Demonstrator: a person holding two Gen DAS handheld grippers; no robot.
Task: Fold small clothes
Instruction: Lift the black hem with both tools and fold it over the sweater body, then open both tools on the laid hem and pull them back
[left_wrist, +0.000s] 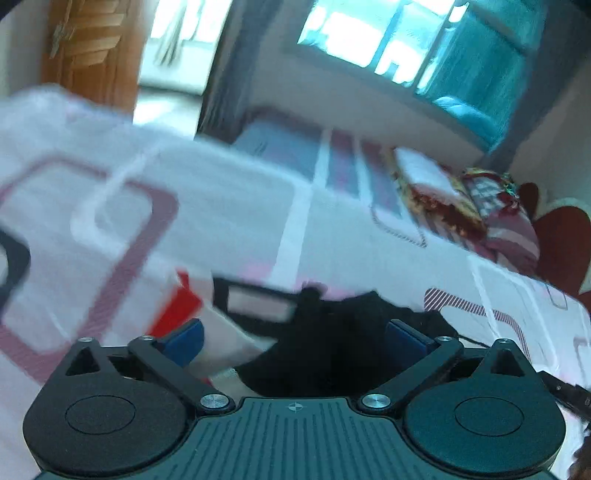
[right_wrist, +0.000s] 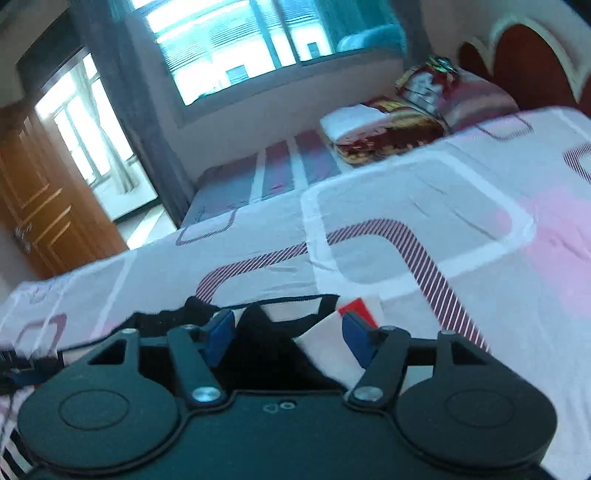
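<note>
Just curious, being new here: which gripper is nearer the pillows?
Right, probably. The pillows lie ahead and to the right of both; the right gripper sits on the left gripper's right side, so closer.

My two claws: left gripper (left_wrist: 295, 338) and right gripper (right_wrist: 288, 334), each with two blue pads, jaws apart. One dark garment (left_wrist: 332, 343) at 6 o'clock, with a red-and-white patch (right_wrist: 356, 308); can't tell if that's a second piece. One patterned bedsheet (right_wrist: 406, 206). Two pillows (right_wrist: 384, 129) at 1 o'clock. One window (right_wrist: 240, 40) at 12. One wooden door (right_wrist: 40, 206) at 9.
</note>
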